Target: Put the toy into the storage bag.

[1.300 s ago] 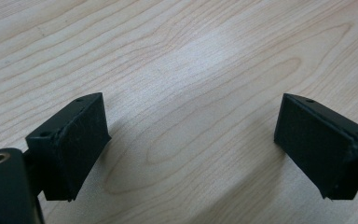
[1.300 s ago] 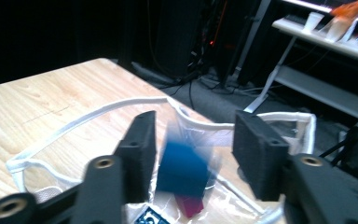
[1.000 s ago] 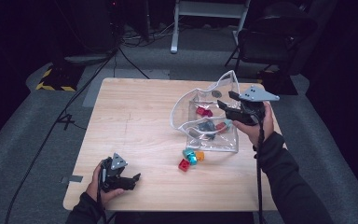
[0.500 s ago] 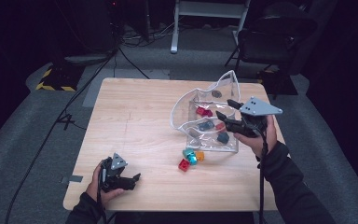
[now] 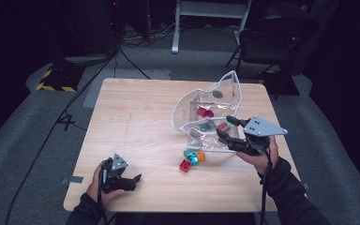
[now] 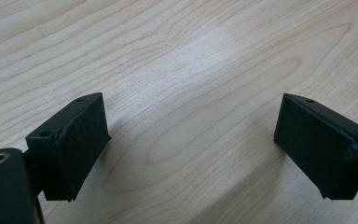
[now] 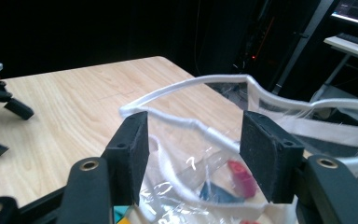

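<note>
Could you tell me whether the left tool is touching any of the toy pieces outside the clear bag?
Apart. The high view shows bare wood between the left tool and the toy pieces.

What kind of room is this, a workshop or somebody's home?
Most likely a lab or recording studio, not a home: a lone wooden table on grey carpet, cables trailing across the floor, hazard-striped tape, and dark equipment racks behind.

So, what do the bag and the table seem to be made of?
The bag looks like thin, clear, glossy plastic film: the small pieces inside show through it, and it creases and glints. Its white rim may be fabric or plastic piping; I cannot tell which. The table looks like pale wood or wood-look laminate with a matte finish: grain lines run across it.
</note>
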The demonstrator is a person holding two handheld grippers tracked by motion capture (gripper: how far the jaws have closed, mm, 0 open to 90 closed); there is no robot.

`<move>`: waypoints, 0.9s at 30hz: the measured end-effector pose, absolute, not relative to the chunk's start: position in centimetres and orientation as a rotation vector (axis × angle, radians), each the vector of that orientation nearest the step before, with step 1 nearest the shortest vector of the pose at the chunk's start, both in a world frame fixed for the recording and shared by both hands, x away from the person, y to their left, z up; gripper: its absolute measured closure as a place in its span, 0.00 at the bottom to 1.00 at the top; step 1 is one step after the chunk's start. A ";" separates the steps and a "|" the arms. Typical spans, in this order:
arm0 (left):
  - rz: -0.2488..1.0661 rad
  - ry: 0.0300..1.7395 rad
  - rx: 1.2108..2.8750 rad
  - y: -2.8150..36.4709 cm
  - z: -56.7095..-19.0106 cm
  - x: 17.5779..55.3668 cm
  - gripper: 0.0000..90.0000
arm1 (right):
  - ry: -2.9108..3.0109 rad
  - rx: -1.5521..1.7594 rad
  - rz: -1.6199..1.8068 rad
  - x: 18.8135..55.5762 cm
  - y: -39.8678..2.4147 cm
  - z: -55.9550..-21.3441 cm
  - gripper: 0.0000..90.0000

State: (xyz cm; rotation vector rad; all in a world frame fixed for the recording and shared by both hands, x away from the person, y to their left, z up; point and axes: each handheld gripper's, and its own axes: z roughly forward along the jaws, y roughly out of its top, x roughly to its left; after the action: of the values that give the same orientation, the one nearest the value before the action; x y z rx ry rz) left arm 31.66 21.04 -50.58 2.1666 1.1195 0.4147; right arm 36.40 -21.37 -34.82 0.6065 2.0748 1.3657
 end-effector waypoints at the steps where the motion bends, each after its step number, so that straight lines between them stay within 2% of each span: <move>1: 0.415 1.119 2.167 21.0 -50.6 31.7 0.11 | 2.072 0.611 1.370 36.2 -21.5 -35.1 0.48; 10: 0.414 1.120 2.167 21.0 -50.6 31.7 0.11 | 2.114 0.625 1.364 35.7 -21.5 -38.7 0.48; 27: 0.415 1.120 2.167 21.0 -50.6 31.7 0.11 | 2.318 0.661 1.213 37.7 -19.2 -46.2 0.51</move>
State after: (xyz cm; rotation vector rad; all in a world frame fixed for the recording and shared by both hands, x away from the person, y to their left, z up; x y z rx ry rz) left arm 31.65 21.04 -50.58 2.1668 1.1199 0.4148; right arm 37.67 -19.20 -46.23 0.6609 2.3181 1.2126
